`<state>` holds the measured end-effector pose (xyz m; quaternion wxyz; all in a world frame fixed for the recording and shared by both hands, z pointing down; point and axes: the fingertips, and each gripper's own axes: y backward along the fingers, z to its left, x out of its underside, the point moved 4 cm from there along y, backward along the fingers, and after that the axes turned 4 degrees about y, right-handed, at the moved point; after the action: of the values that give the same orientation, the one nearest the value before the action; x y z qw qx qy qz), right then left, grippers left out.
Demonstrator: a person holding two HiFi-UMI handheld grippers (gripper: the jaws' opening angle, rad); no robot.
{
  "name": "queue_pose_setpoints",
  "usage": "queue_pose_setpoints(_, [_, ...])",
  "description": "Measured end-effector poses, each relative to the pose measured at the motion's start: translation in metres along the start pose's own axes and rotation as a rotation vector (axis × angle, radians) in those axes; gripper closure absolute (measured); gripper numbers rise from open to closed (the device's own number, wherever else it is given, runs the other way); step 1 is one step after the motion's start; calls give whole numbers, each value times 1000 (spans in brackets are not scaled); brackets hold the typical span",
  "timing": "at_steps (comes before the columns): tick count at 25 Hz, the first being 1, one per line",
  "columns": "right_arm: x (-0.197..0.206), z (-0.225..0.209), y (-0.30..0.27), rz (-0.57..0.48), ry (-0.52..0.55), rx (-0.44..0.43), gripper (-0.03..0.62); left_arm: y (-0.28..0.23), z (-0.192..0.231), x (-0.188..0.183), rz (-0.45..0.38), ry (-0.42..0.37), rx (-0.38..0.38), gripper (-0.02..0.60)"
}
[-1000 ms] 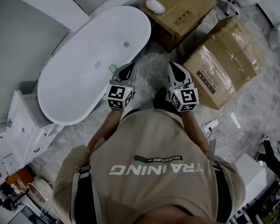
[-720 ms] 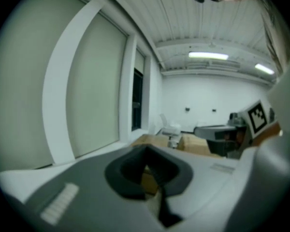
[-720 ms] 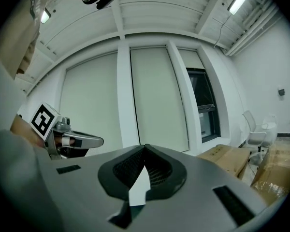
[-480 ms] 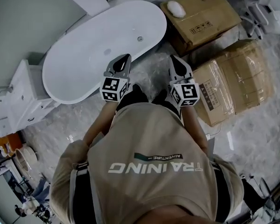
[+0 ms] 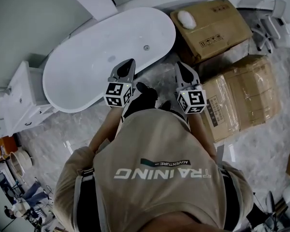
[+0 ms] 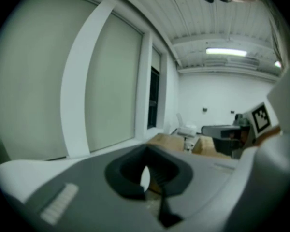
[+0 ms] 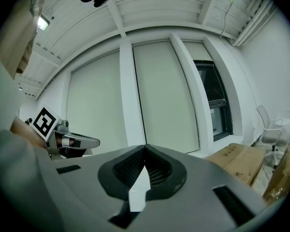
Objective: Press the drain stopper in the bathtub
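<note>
One white bathtub (image 5: 82,66) lies ahead, with two boxes (image 5: 217,28) on the floor to its right. The left gripper (image 5: 131,62) and right gripper (image 5: 179,65) (two in all) hang near the tub's rim. On both, the fingers are closed together and hold nothing. One small drain stopper (image 5: 146,47) sits inside the bathtub, well apart from both grippers.

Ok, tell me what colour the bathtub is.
White all over, inside and rim. The bathtub shows best in the head view.

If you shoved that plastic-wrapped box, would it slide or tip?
The box lies broad and low, so tipping seems unlikely. Its shiny wrap on the polished floor might let it slide, though its bulk suggests weight.
</note>
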<state>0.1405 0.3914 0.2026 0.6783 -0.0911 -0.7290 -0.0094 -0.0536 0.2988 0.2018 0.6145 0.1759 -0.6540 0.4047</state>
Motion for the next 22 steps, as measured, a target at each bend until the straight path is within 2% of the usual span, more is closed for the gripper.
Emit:
queue_pose_setpoints(8, [-10, -13, -81, 62, 40, -80, 582, -45, 55, -7, -9, 72, -53, 580])
queue_pose_setpoints(12, [-25, -9, -146, 73, 66, -109, 582, -70, 106, -19, -7, 97, -66, 580])
queue_pose_setpoints(16, [-43, 1, -206, 84, 97, -147, 582, -92, 153, -40, -16, 94, -66, 580])
queue_pose_setpoints(22, [-48, 2, -270, 70, 97, -136, 582, -119, 205, -50, -6, 95, -65, 580])
